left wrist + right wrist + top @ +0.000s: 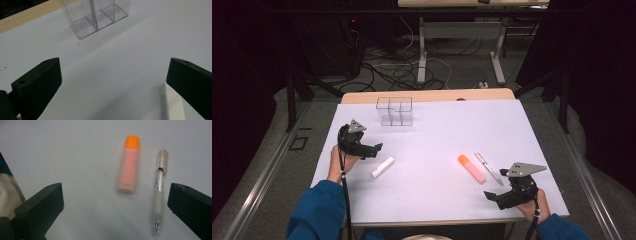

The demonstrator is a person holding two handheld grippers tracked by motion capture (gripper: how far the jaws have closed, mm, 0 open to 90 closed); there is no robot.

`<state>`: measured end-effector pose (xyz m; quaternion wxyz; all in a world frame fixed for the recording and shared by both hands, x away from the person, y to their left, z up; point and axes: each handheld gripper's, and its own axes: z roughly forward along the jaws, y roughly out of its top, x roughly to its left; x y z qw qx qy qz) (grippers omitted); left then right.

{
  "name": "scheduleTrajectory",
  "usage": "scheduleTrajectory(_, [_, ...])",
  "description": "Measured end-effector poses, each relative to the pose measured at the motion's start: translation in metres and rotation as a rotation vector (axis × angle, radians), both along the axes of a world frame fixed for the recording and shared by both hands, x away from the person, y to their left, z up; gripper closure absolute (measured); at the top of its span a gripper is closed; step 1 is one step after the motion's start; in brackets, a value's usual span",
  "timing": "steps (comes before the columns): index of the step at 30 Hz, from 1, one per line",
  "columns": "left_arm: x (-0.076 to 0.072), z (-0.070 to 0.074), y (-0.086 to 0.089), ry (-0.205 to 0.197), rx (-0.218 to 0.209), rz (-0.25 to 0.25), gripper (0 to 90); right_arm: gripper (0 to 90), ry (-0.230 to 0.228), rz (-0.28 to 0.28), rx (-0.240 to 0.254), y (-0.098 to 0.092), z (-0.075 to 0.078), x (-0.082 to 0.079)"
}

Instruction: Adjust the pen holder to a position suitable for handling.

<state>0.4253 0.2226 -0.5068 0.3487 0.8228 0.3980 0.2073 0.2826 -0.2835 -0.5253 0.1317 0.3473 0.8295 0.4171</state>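
Observation:
A clear plastic organizer (394,111) with several compartments stands toward the back of the white table (437,130). A white eraser-like stick (382,167) lies left of centre. At the right, an orange-capped pink highlighter (471,168) and a clear pen (488,168) lie side by side. My left gripper (374,150) is open just above and left of the white stick (171,105), facing the organizer (97,17). My right gripper (493,187) is open near the front right edge, and the highlighter (128,167) and pen (159,187) lie ahead of its jaws. Both grippers (113,85) (115,210) hold nothing.
A wooden strip (427,95) runs along the table's far edge. Beyond it are floor cables (397,70) and the legs of another desk (422,50). Blue sleeves (319,210) enter from the bottom.

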Motion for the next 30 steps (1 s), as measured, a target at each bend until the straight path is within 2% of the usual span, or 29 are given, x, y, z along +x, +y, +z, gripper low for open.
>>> scheduleTrajectory(10, [0.021, -0.003, 0.000, 0.020, -0.010, 0.019, 0.0, 0.1, -0.001, 0.000, 0.001, 0.000, 0.000, 0.000])
scheduleTrajectory(13, [0.028, -0.002, -0.001, 0.018, -0.006, 0.017, 0.2, 0.1, -0.001, 0.002, 0.002, 0.000, 0.000, 0.000])
scheduleTrajectory(16, [0.037, -0.003, -0.003, 0.027, 0.018, 0.015, 0.4, 0.1, -0.004, 0.002, -0.001, 0.000, 0.000, 0.000])
scheduleTrajectory(17, [0.039, -0.005, -0.004, 0.020, 0.018, 0.027, 0.7, 0.1, -0.002, 0.001, 0.002, 0.000, 0.000, -0.001])
scheduleTrajectory(19, [0.041, -0.004, -0.003, 0.026, 0.018, 0.020, 2.2, 0.1, -0.004, 0.002, 0.001, 0.000, 0.000, 0.000])
scheduleTrajectory(20, [0.045, -0.005, -0.003, 0.024, 0.007, 0.032, 3.3, 0.1, -0.003, -0.002, 0.001, 0.000, 0.000, -0.001])
scheduleTrajectory(21, [0.047, -0.005, -0.003, 0.011, 0.017, 0.035, 4.4, 0.1, -0.001, -0.003, 0.004, 0.000, 0.000, 0.000])
scheduleTrajectory(23, [0.051, -0.006, -0.003, 0.018, 0.027, 0.041, 7.7, 0.1, -0.005, 0.001, 0.001, 0.000, 0.000, 0.000])
scheduleTrajectory(25, [0.055, -0.006, -0.003, 0.009, 0.043, 0.049, 11.0, 0.1, -0.013, -0.006, 0.004, 0.000, -0.001, 0.000])
scheduleTrajectory(27, [0.056, -0.006, -0.003, 0.017, 0.040, 0.049, 16.0, 0.1, -0.012, -0.007, 0.003, 0.000, -0.001, 0.000])
scheduleTrajectory(28, [0.059, -0.005, -0.002, 0.008, 0.049, 0.053, 18.1, 0.1, -0.011, -0.008, 0.004, 0.000, -0.001, 0.001])
scheduleTrajectory(30, [0.061, -0.004, -0.001, 0.016, 0.042, 0.062, 27.2, 0.1, -0.010, -0.009, 0.003, 0.000, -0.001, 0.001])
